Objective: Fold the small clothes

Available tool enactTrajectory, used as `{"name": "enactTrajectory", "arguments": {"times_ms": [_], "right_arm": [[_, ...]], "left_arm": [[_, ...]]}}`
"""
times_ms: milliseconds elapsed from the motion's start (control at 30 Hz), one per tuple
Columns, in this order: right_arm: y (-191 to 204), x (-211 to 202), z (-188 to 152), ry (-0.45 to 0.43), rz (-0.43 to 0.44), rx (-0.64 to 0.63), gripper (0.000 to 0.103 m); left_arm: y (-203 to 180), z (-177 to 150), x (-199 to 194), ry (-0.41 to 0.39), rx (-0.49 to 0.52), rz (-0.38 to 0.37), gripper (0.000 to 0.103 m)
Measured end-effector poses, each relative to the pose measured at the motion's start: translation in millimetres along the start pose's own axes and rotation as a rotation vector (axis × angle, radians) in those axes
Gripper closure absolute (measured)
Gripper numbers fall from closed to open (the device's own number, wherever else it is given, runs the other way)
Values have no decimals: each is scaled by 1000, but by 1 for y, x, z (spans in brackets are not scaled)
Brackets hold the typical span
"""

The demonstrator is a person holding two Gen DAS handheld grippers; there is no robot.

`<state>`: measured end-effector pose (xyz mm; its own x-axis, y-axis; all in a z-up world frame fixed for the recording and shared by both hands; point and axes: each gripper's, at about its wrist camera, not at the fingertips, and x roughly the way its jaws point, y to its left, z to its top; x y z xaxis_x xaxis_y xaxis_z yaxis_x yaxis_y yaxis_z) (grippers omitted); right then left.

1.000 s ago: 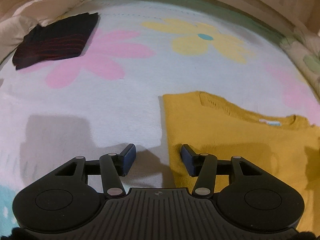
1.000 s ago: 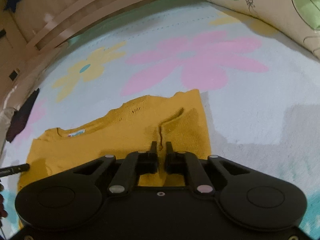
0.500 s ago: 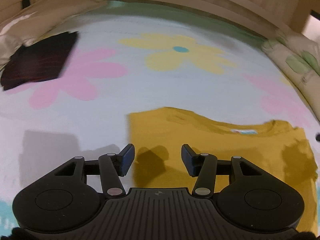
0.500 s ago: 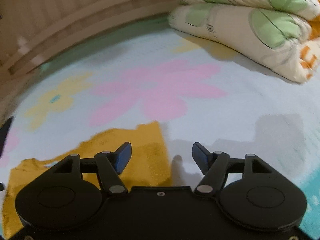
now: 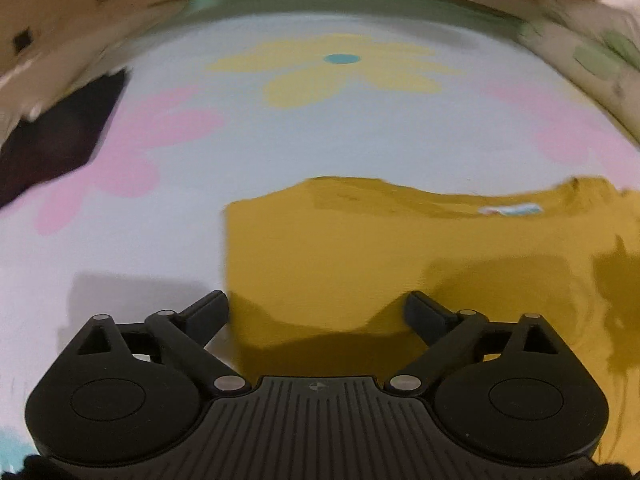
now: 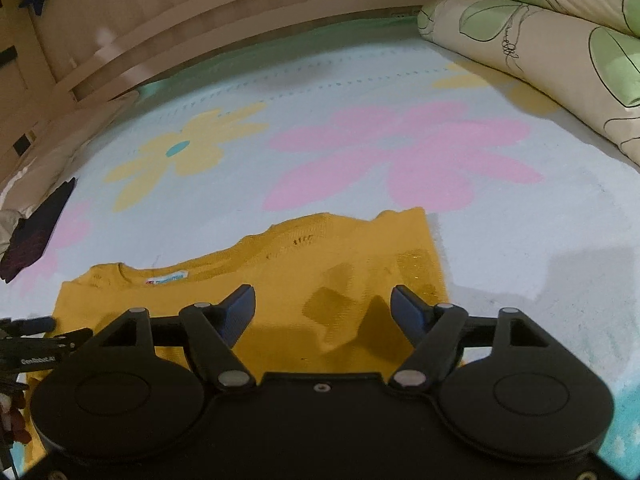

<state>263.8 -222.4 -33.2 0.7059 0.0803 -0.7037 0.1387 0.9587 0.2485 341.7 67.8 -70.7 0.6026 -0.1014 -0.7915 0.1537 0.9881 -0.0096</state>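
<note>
A mustard yellow knit top (image 5: 400,252) lies flat on the flowered bed cover, its sides folded in, neck label facing up; it also shows in the right wrist view (image 6: 320,280). My left gripper (image 5: 316,312) is open and empty, held over the top's left edge. My right gripper (image 6: 322,308) is open and empty, held over the top's right half. The left gripper's tip (image 6: 32,326) shows at the left edge of the right wrist view.
A dark folded garment with red stripes (image 5: 56,148) lies at the far left of the bed (image 6: 36,232). A rolled flowered quilt (image 6: 552,56) lies along the right. A wooden bed rail (image 6: 200,28) runs along the back.
My right gripper let go of the yellow top's folded-in side and opened. My left gripper opened wider and moved right over the top's left edge.
</note>
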Motion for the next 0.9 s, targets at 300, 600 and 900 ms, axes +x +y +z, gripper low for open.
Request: {"name": "enactTrajectory", "arguments": {"times_ms": [300,600,900], "right_arm": [[-13,-6,-3,23,7,75,15],[-26,-26,-13,129,46,176,0],[-40,-91,-49,118,105,223,0]], "left_arm": [[61,-2,-21,23,-175,-52,7],[80,-13,-81,-37,-269,-79,7],[62,-47,-147,-81,-191,-130,7]]}}
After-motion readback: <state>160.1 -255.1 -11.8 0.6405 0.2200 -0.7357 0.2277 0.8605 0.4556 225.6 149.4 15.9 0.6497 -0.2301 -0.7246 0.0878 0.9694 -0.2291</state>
